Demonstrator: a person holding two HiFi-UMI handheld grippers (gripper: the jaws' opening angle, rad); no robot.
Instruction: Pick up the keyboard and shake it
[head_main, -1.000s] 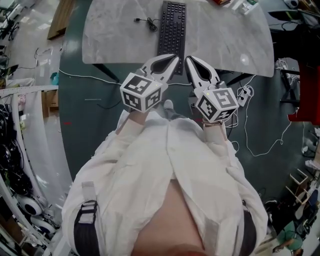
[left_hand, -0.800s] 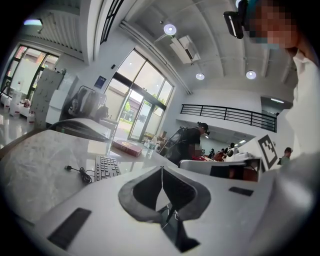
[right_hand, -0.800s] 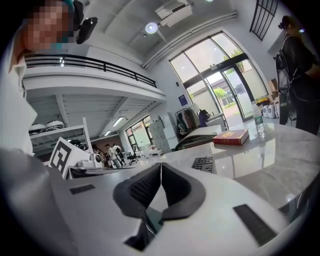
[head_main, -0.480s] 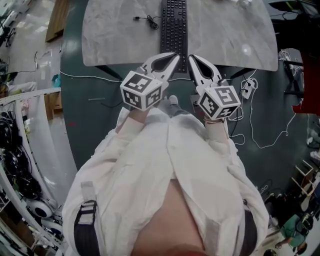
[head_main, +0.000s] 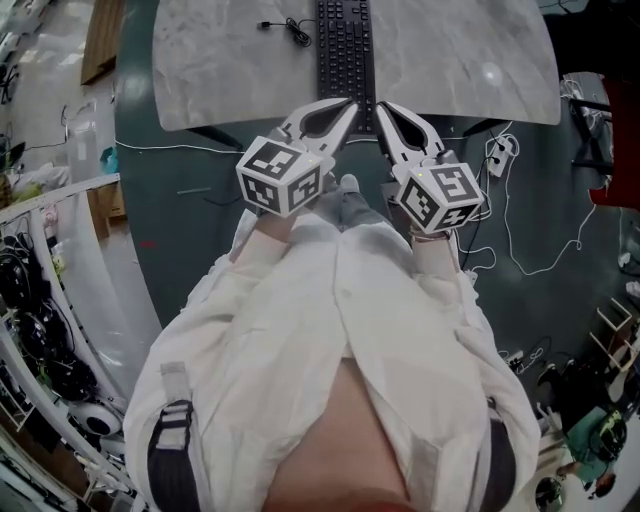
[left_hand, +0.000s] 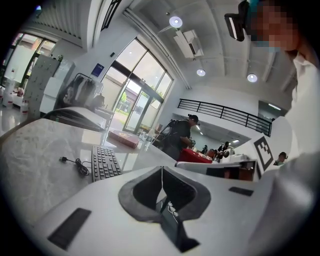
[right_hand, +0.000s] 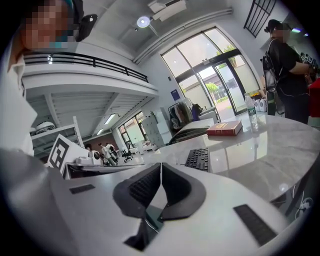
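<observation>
Ahead of the left claw (head_main: 351, 101) and right claw (head_main: 379, 106), both closed, lies the keyboard (head_main: 345, 48).

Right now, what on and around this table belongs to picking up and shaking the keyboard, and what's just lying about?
For the job:
- keyboard and its loose cable
- left hand-held gripper and right hand-held gripper, both shut and empty

Lying about:
- red book
- bottle
- power strip on the floor
</observation>
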